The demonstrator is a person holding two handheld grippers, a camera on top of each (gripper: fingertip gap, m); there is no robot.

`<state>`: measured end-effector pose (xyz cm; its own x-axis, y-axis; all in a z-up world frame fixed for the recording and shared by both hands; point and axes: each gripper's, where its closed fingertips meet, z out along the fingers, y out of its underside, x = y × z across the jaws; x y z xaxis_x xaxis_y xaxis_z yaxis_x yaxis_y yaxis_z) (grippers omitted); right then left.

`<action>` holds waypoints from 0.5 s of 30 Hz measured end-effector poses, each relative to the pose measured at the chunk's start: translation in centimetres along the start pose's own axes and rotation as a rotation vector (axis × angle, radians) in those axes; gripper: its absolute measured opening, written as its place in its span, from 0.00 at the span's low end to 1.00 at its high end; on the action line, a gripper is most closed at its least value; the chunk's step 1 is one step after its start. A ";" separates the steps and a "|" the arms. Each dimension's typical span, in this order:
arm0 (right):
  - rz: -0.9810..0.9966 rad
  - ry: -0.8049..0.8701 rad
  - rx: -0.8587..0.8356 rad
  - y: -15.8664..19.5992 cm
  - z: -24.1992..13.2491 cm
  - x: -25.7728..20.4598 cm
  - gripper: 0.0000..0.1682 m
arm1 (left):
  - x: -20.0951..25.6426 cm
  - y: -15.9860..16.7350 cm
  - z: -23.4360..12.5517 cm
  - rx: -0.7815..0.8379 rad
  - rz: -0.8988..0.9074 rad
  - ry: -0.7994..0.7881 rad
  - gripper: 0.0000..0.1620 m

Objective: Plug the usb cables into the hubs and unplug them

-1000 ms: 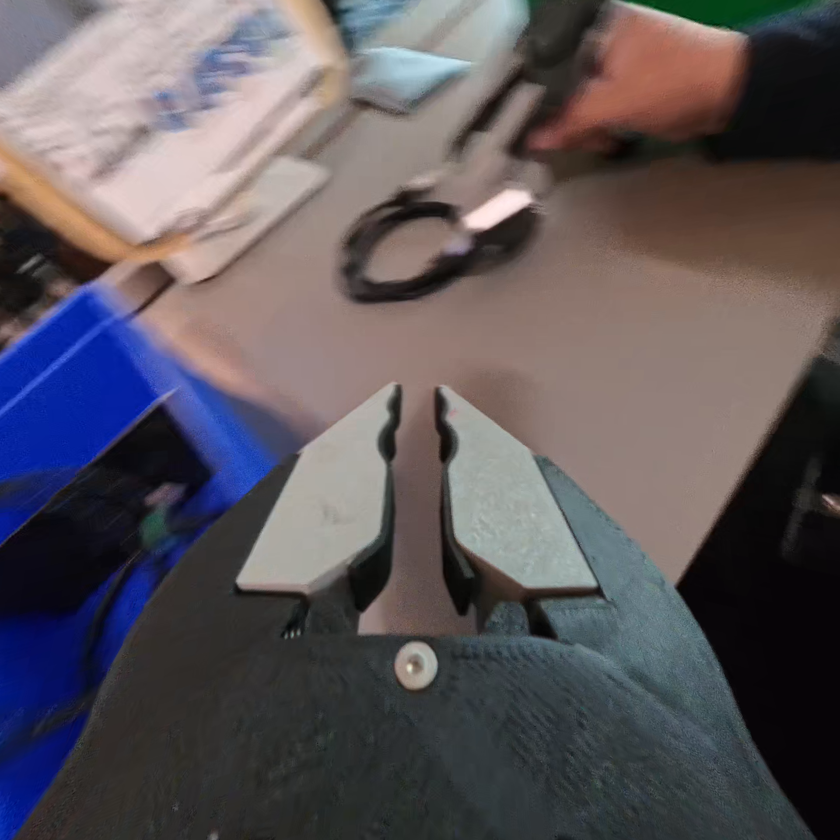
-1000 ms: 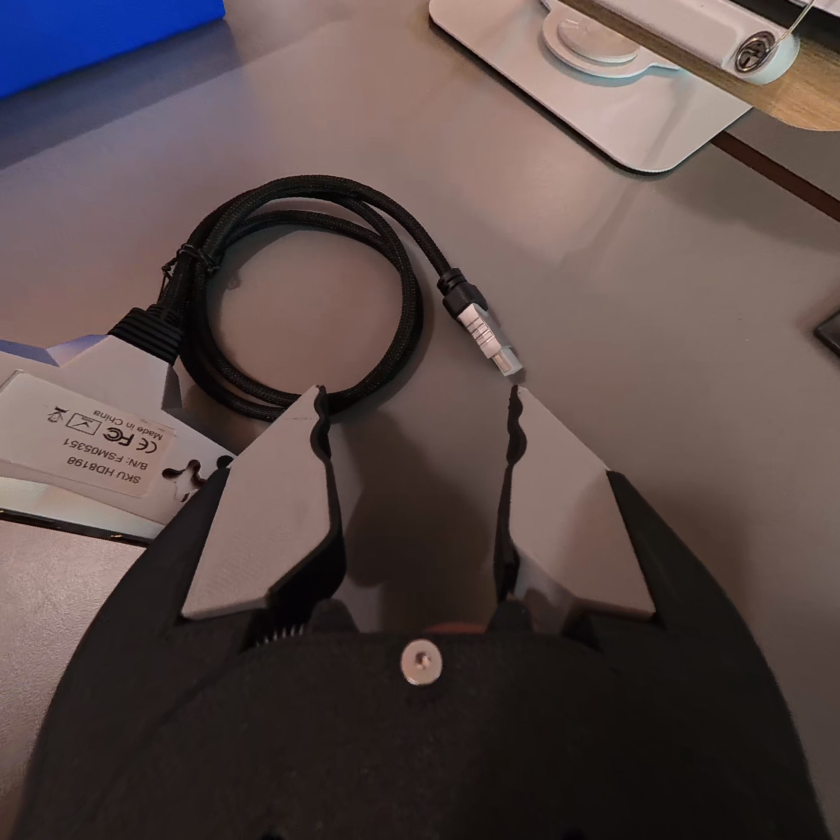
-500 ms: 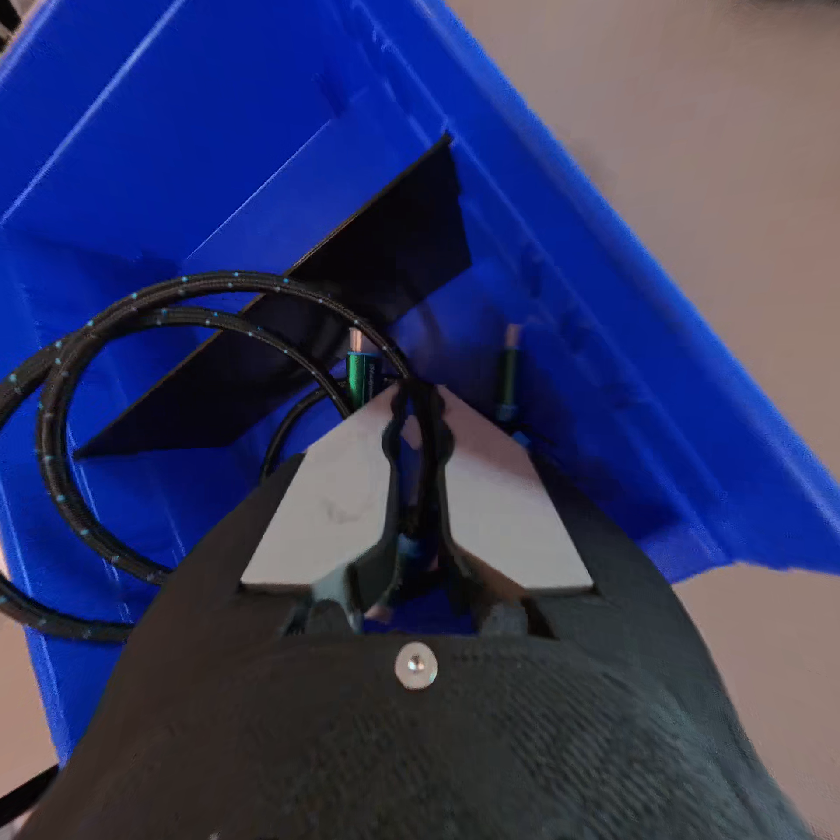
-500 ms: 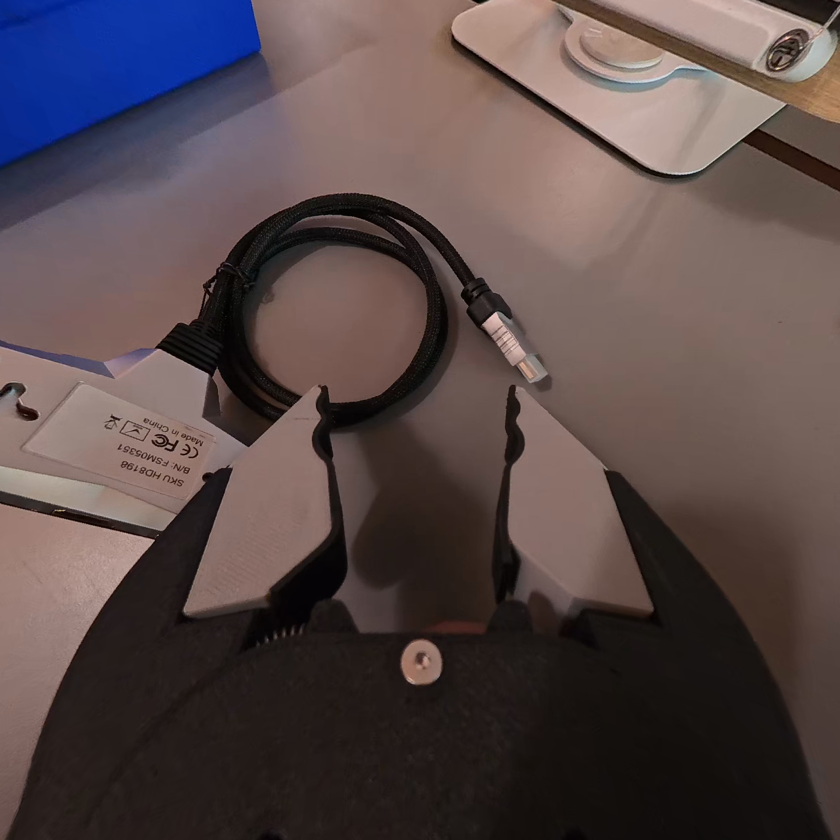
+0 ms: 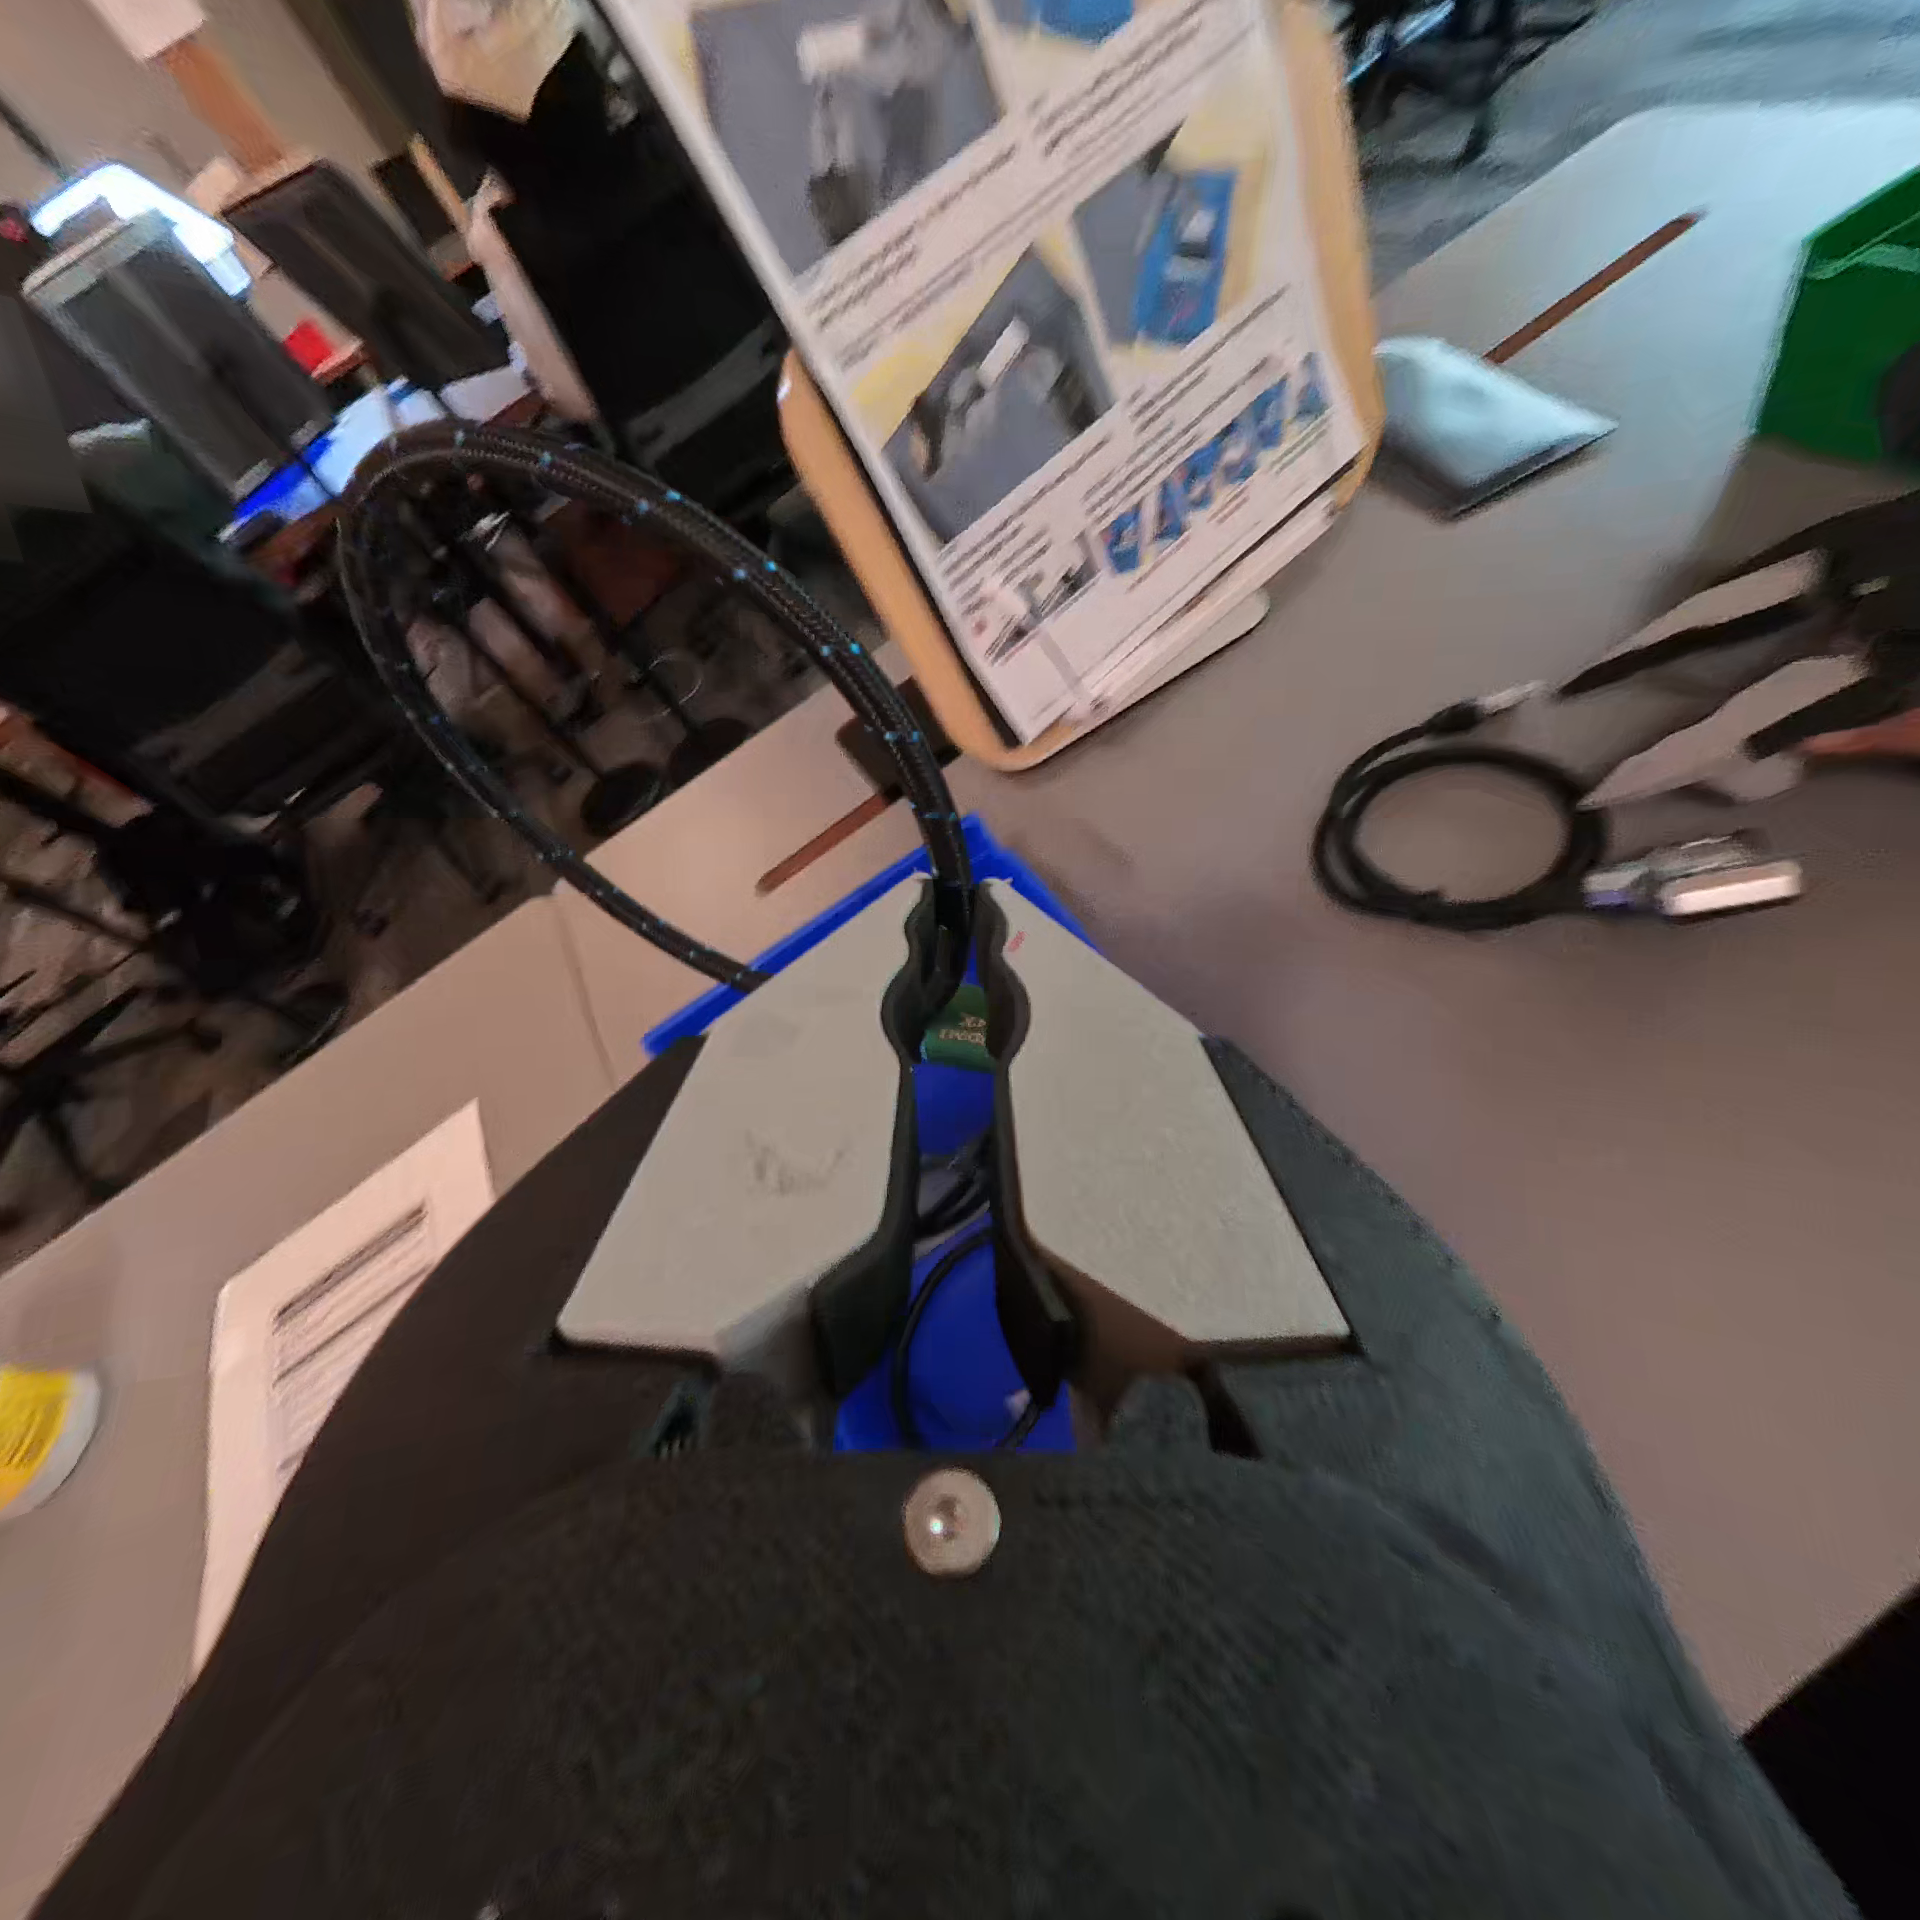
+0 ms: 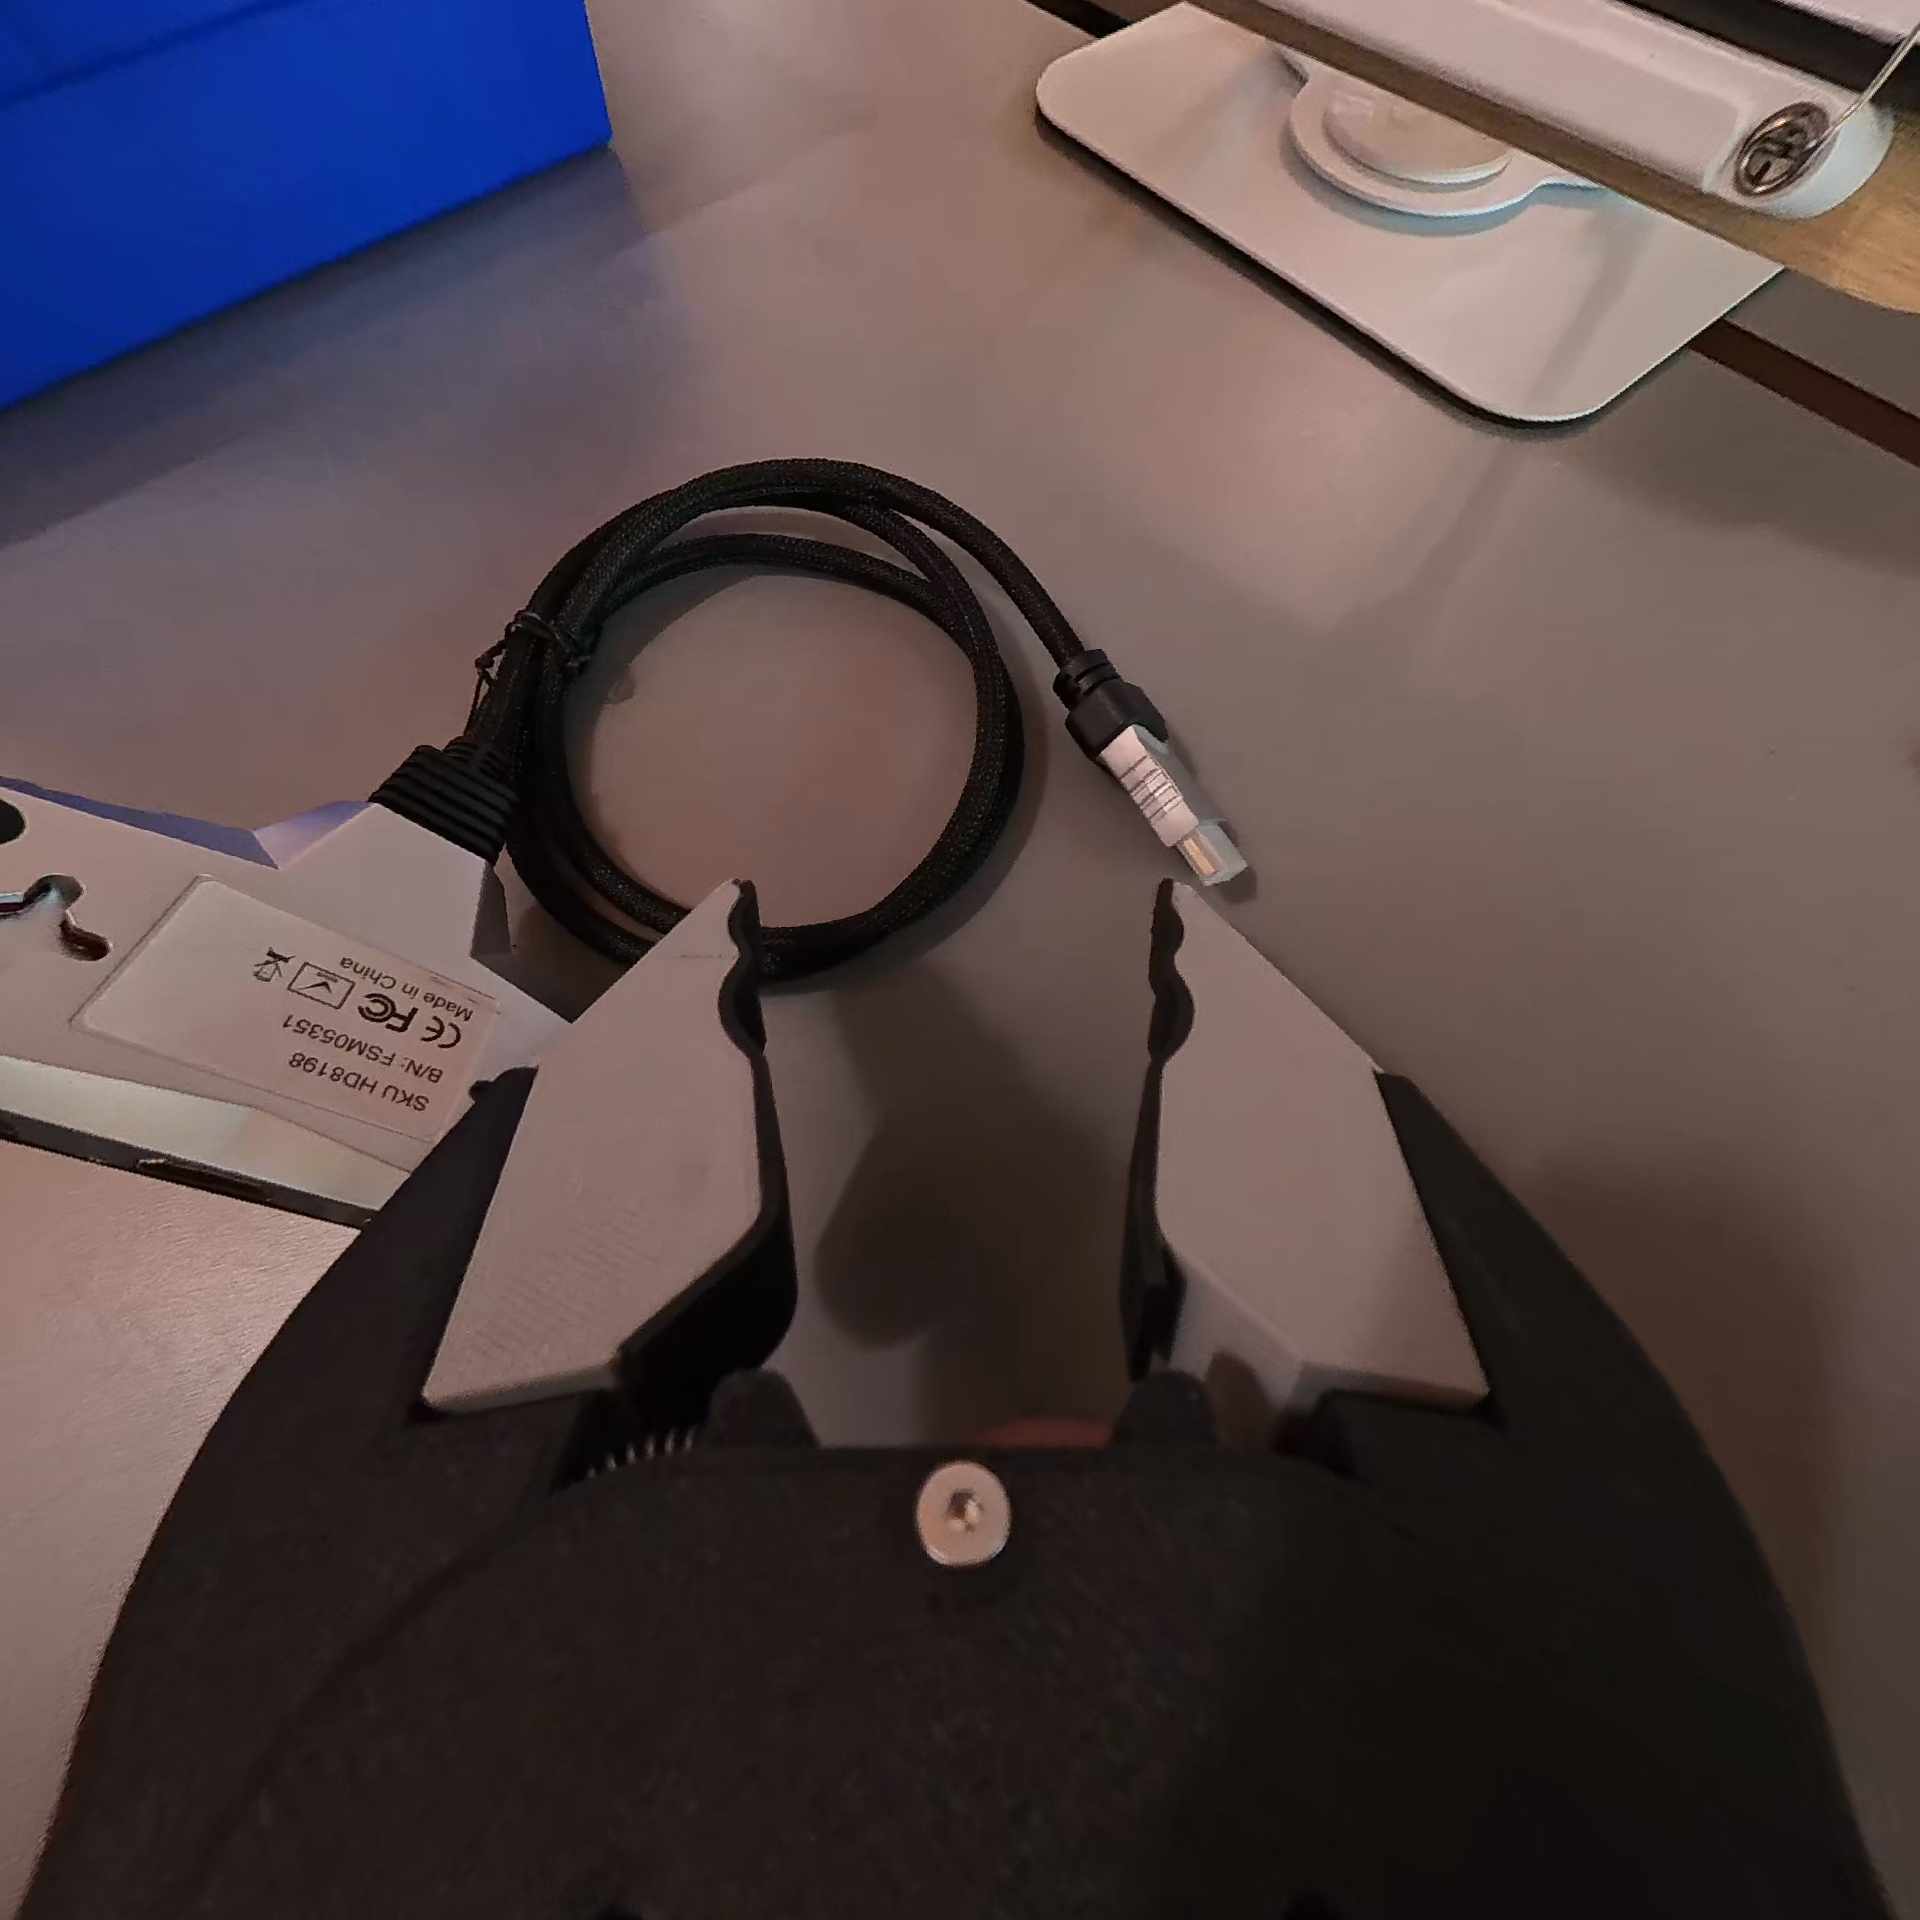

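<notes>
The left gripper [image 5: 951, 909] is clenched on a black braided cable with blue flecks [image 5: 665, 520], its jaws pinched around the cord at their tips, with a green plug body [image 5: 961, 1029] showing just behind them between the fingers. The cable arches up and away to the left in a wide loop, lifted clear above a blue bin [image 5: 831, 945] that sits on the grey worktop [image 5: 1455, 1143]. Beyond the bin stands a wood-framed board with printed sheets [image 5: 1070, 343] on a pale base, and a sheet of paper [image 5: 332, 1309] lies at the left edge of the worktop. The right gripper [image 6: 954, 899] hovers low over the worktop with its jaws released and nothing between them, its left fingertip just above a coiled black cable [image 6: 790, 717] lying flat. That coil runs from a silver adapter box with a white label [image 6: 270, 997] to a silver-tipped plug [image 6: 1153, 769] resting just beyond the right fingertip. A blue bin wall [image 6: 260, 156] and a pale stand base [image 6: 1403, 239] lie farther off.
</notes>
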<state>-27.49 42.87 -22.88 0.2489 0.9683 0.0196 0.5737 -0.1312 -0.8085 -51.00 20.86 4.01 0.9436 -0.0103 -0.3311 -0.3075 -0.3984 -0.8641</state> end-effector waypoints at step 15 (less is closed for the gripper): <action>0.111 -0.319 0.329 -5.4 -4.3 -3.3 0.48 | 16.0 -6.2 -2.7 0.463 0.189 0.695 0.03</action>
<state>-28.11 39.43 -16.07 0.0128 0.9760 -0.2174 0.2668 -0.2129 -0.9399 -33.62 20.70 5.10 0.6858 -0.6592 -0.3084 -0.3442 0.0796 -0.9355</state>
